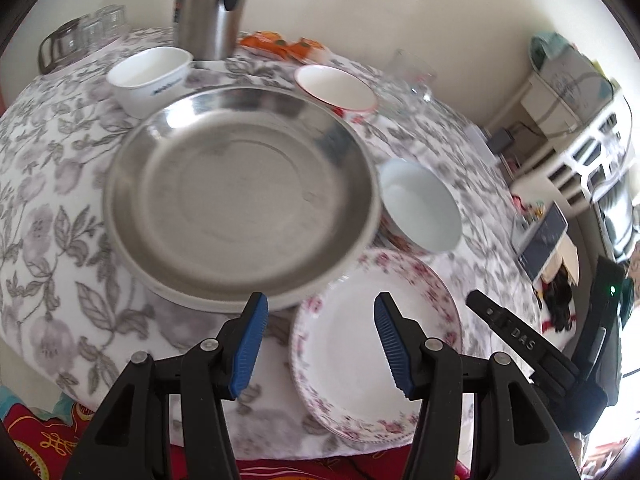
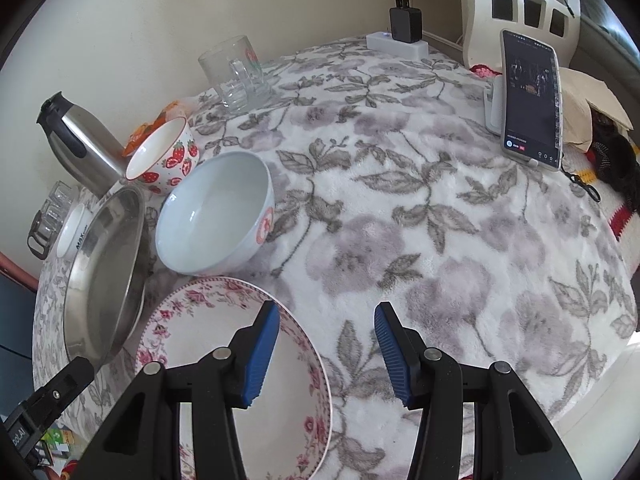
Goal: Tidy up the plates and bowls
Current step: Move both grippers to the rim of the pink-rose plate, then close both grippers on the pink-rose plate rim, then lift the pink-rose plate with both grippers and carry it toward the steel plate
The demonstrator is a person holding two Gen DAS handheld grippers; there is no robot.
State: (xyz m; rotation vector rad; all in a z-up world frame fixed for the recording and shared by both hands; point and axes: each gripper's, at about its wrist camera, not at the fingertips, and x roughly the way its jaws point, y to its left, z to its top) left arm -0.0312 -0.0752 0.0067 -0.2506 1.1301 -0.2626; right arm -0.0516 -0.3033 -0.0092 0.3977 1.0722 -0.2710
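A large steel plate rests on a white plate in the middle of the flowered tablecloth. A rose-patterned plate lies at the table's near edge. Beside it stands a pale blue bowl. Farther back are a strawberry bowl and a white bowl with lettering. My left gripper hangs open above the gap between the steel plate and the rose plate, holding nothing. My right gripper is open over the rose plate's right rim, also empty.
A steel thermos jug stands at the back by the wall. Glass mugs and a glass pot sit near it. A phone on a stand and a charger block occupy the far right.
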